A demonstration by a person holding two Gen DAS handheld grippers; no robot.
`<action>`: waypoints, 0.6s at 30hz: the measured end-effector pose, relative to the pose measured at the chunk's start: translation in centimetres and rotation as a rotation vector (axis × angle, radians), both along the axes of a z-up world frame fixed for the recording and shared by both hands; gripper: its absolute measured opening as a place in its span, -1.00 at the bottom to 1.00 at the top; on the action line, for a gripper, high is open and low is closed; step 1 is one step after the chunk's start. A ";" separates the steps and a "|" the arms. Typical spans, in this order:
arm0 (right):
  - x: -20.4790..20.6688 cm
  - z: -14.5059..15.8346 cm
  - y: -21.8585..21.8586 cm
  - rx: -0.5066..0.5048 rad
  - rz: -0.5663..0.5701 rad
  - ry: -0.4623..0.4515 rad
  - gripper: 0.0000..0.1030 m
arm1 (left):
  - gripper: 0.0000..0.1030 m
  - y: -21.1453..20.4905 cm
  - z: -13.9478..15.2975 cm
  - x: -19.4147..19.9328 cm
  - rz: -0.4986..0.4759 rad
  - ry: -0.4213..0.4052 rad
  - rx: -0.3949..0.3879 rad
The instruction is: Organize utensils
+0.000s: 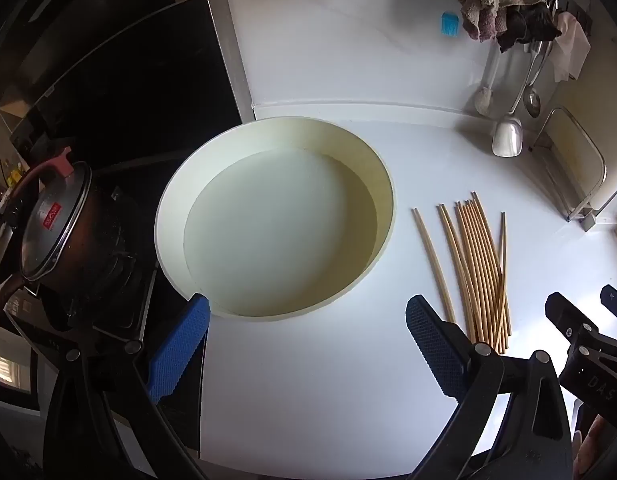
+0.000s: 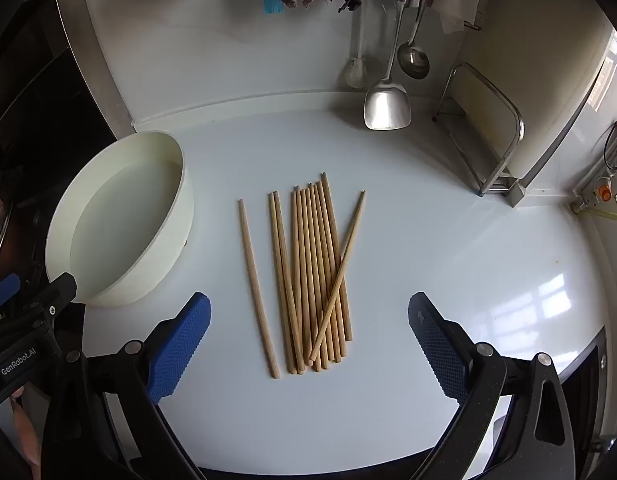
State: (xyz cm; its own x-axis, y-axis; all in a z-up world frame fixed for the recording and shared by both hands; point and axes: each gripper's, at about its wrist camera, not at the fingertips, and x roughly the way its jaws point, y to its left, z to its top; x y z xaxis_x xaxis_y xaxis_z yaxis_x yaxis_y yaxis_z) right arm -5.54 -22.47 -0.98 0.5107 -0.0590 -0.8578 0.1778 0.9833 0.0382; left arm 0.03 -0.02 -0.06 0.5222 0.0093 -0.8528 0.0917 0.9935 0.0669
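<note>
Chopsticks (image 2: 308, 276) lie in a loose bundle on the white counter (image 2: 448, 248), just right of the round cream basin (image 2: 168, 240), one stick crossing the others at a slant. Both the left tongs (image 1: 306, 344) and the right tongs (image 2: 308, 344) hang released above the counter, grasping nothing.

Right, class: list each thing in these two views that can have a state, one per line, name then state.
left gripper: open, holding nothing
right gripper: open, holding nothing
round basin: upright, nothing in it
chopsticks: lying loose on the counter beside the basin, one crossed over the pile
pot: lid on
metal spatula: hanging
ladle: hanging
</note>
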 end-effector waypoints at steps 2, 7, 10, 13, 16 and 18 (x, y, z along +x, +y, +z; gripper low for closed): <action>0.0 0.0 0.0 -0.004 -0.001 0.001 0.84 | 0.88 0.0 0.0 0.0 0.001 -0.004 0.008; 0.0 0.0 0.1 -0.002 0.000 0.003 0.84 | 0.88 0.2 0.0 0.0 0.004 -0.005 0.002; -0.1 0.1 0.1 -0.001 -0.001 0.001 0.84 | 0.88 0.8 0.0 0.1 0.012 -0.005 -0.006; -0.1 0.1 0.0 0.000 -0.003 -0.001 0.84 | 0.88 0.3 0.3 -0.3 0.010 -0.008 0.009; -0.1 0.0 0.1 -0.004 0.000 0.000 0.84 | 0.88 0.1 0.5 -0.6 0.007 -0.012 0.011; -0.2 0.3 0.3 -0.005 0.001 -0.003 0.84 | 0.88 0.7 0.0 -0.7 0.007 -0.011 0.007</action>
